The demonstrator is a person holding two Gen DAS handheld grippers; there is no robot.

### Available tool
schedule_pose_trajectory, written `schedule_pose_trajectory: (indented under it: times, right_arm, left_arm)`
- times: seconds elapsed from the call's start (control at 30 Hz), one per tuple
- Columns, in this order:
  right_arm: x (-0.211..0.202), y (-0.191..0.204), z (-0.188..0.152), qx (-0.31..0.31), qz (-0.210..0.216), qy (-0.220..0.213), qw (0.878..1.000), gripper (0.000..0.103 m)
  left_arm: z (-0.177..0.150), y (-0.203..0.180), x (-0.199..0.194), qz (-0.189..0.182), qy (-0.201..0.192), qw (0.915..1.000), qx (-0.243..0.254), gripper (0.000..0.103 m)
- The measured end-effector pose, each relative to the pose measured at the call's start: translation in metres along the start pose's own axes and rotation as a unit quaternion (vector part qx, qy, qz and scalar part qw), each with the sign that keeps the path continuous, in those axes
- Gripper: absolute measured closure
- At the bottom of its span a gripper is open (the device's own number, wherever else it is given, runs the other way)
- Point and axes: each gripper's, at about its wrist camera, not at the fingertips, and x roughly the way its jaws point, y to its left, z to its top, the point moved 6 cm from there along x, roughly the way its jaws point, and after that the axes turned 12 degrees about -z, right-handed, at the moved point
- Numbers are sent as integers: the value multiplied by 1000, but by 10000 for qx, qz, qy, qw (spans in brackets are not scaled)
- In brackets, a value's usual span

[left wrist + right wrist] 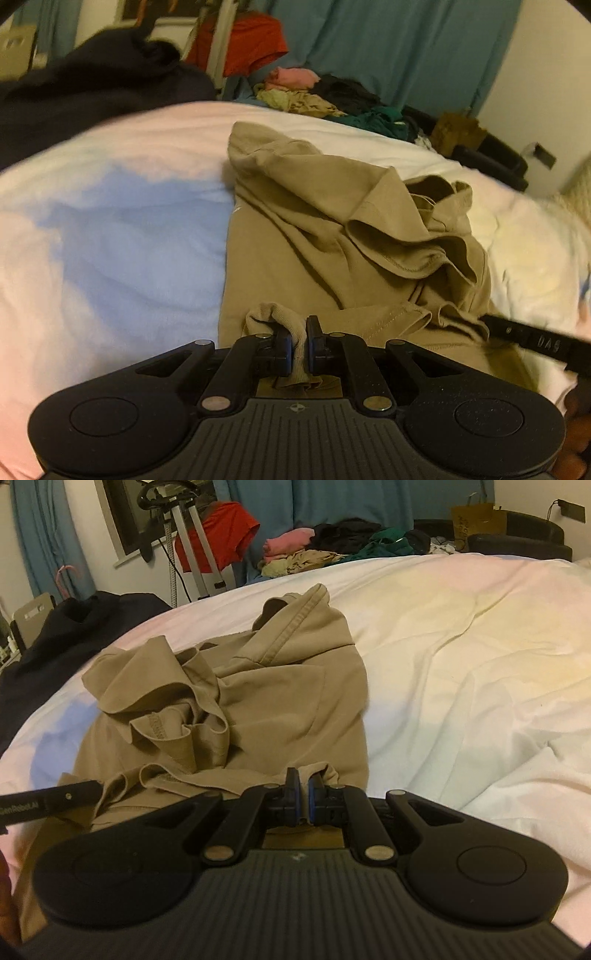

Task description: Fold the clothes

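White bedsheet (461,657) across the whole bed, blue curtains (388,48) on the far wall. Tan shirt (314,236) rumpled on the sheet, bunched in the middle. Left gripper (299,347) clamped on a near fold of the shirt; right gripper (303,797) likewise pinching the near hem. Heap of clothes (325,550) at the far edge; dark garment (92,88) far left.

White bed (461,657), tan shirt (295,701) rumpled on it
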Motion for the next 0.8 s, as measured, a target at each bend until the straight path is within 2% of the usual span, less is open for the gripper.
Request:
schedule_pose_trajectory:
  times: [0.07, 0.13, 0.2, 0.27, 0.3, 0.33, 0.53, 0.63, 0.8]
  right_arm:
    - [-9, -1, 2, 23, 33, -51, 10000, 94]
    - [-18, -2, 5, 74, 72, -137, 9999, 93]
    - [-32, -3, 8, 51, 20, -289, 9996, 91]
    - [-52, -5, 9, 16, -89, -495, 9987, 65]
    - [-62, -6, 9, 6, -95, -585, 9982, 35]
    - [-72, -7, 7, 0, -69, -664, 9978, 11]
    - [-133, -11, -2, -35, 93, -1134, 9935, 11]
    - [-164, -13, -6, -52, 174, -1368, 9904, 11]
    - [-182, -11, -16, -12, 227, -1454, 9891, 11]
  left_arm:
    - [0, -7, -7, 48, -52, 9999, 130, 87]
    - [-2, -16, -18, 47, -138, 9997, 181, 66]
    - [-3, -27, -33, 66, -259, 9992, 303, 52]
    - [-3, -39, -48, 99, -389, 9982, 440, 41]
    - [-4, -45, -57, 105, -453, 9978, 477, 31]
    - [-5, -50, -65, 106, -522, 9973, 514, 20]
    - [-19, -77, -113, 84, -863, 9932, 773, 6]
    - [-26, -86, -131, 60, -967, 9920, 807, 4]
    - [-38, -94, -151, 125, -1093, 9904, 834, 1]
